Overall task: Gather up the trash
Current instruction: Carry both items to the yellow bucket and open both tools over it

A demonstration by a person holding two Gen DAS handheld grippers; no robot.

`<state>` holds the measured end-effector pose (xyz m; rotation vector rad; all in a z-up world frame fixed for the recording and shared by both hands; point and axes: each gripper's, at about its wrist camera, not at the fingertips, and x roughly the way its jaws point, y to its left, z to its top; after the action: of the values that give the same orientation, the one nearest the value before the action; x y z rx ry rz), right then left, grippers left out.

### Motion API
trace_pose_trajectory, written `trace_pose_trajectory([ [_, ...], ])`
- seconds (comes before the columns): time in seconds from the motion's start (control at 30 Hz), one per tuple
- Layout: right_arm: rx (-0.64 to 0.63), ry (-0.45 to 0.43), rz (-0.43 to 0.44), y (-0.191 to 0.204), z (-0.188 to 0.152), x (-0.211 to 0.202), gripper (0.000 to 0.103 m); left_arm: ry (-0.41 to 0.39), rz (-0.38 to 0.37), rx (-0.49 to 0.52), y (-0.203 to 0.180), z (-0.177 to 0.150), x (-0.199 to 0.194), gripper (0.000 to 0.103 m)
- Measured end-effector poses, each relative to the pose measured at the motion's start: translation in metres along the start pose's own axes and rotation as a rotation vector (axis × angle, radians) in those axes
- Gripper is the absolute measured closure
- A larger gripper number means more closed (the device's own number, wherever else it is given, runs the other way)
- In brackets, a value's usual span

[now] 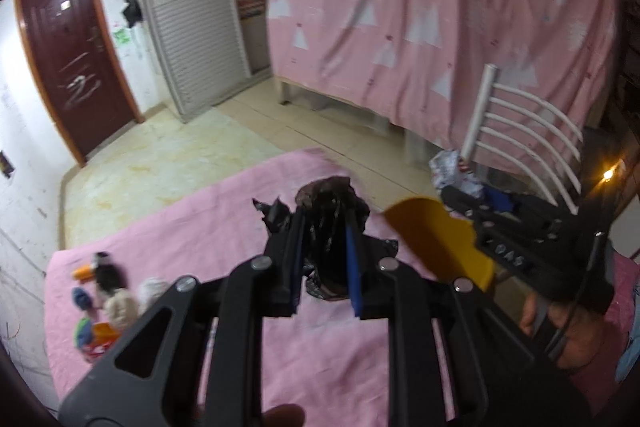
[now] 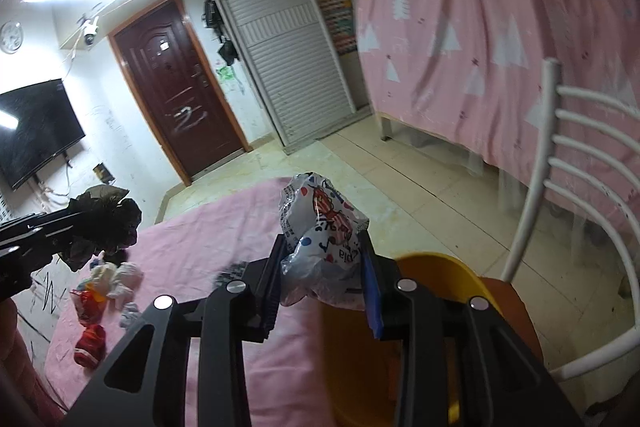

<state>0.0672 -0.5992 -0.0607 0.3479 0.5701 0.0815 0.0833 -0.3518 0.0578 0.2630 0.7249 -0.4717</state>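
My left gripper (image 1: 324, 217) is shut on a crumpled black plastic bag (image 1: 328, 203) and holds it above the pink-covered table (image 1: 192, 235). In the right wrist view my right gripper (image 2: 322, 241) is shut on a white printed plastic wrapper (image 2: 320, 223) that bulges up between its fingers. Just below and to its right is a yellow bin (image 2: 444, 279), whose rim (image 1: 436, 235) also shows in the left wrist view. The black bag (image 2: 104, 223) hangs at the far left of the right wrist view. More trash (image 1: 104, 299) lies in a small pile on the table's left part.
A white slatted chair (image 2: 560, 187) stands right of the bin, its brown seat (image 2: 516, 311) under the bin's edge. A bed draped in a pink sheet (image 1: 420, 7) fills the back right. Beyond lie a tiled floor (image 1: 160, 155), a red-brown door (image 1: 68, 47) and a wardrobe.
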Motion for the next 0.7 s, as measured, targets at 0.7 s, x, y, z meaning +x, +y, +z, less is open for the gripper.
trace_pose_trajectory([
  [0.7, 0.209, -0.071, -0.068, -0.08, -0.011, -0.032, 0.039, 0.058, -0.094, 0.076, -0.084, 0.021, 0.039, 0.054],
])
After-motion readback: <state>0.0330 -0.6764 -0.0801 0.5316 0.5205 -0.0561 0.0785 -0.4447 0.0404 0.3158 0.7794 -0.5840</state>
